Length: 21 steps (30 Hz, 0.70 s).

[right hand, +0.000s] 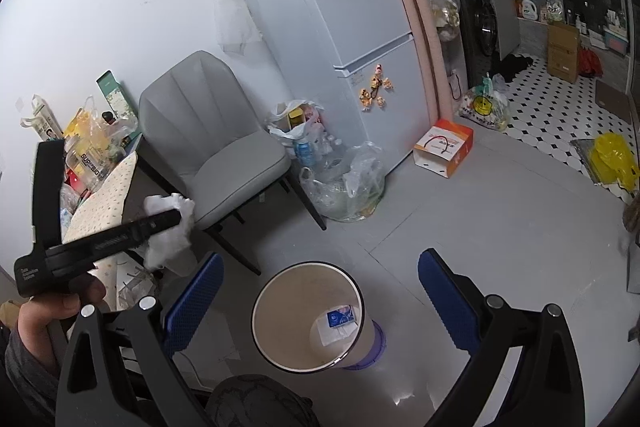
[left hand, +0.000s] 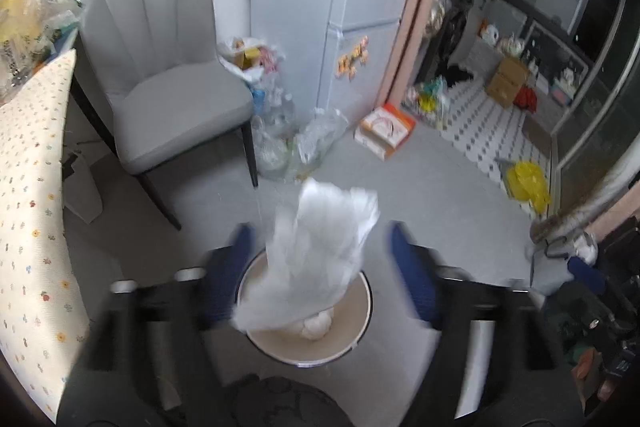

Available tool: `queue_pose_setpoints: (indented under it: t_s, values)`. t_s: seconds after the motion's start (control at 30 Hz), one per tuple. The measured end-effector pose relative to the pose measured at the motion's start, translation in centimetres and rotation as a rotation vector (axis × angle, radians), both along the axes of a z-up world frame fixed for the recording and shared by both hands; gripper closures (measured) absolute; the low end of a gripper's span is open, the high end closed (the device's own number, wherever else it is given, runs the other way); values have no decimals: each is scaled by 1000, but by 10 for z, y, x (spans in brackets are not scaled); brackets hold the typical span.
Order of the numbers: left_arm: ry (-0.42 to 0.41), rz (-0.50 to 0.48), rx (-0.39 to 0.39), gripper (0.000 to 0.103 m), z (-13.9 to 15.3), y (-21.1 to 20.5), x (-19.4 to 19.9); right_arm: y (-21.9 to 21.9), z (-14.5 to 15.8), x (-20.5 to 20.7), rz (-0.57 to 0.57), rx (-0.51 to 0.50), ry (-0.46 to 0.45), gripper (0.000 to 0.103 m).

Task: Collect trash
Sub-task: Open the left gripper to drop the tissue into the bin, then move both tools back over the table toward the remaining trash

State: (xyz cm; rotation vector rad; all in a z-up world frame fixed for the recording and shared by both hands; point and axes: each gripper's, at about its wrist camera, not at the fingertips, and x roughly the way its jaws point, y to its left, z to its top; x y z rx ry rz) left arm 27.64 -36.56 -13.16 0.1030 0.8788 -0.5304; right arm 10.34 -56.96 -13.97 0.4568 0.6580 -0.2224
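Observation:
A round cream trash bin (left hand: 352, 331) stands on the grey floor below my left gripper (left hand: 320, 231). The left gripper's jaws are open, and a crumpled white tissue (left hand: 320, 259) hangs blurred between them, over the bin's mouth. A white wad (left hand: 318, 325) lies inside the bin. In the right wrist view the same bin (right hand: 276, 311) holds a blue-and-white paper scrap (right hand: 338, 321). My right gripper (right hand: 320, 275) is open and empty above the bin. The left gripper (right hand: 176, 217) shows at the left with white tissue (right hand: 168, 235) at its tip.
A grey chair (right hand: 216, 147) stands behind the bin beside a white fridge (right hand: 344, 27). Clear plastic bags of bottles (right hand: 344, 183) and an orange box (right hand: 444, 147) sit on the floor. A flower-patterned table (left hand: 28, 211) is left. A yellow bag (right hand: 612, 155) lies right.

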Motion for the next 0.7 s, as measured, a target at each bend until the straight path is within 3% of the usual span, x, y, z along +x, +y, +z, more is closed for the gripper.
queue_pose_setpoints:
  t_s: [0.2, 0.7]
  values:
    - [-24, 28, -25, 11, 17, 18, -3, 4, 4, 4, 9, 3, -9, 8]
    - [-83, 151, -90, 6, 55, 114, -30, 49, 25, 12, 99, -43, -28, 8]
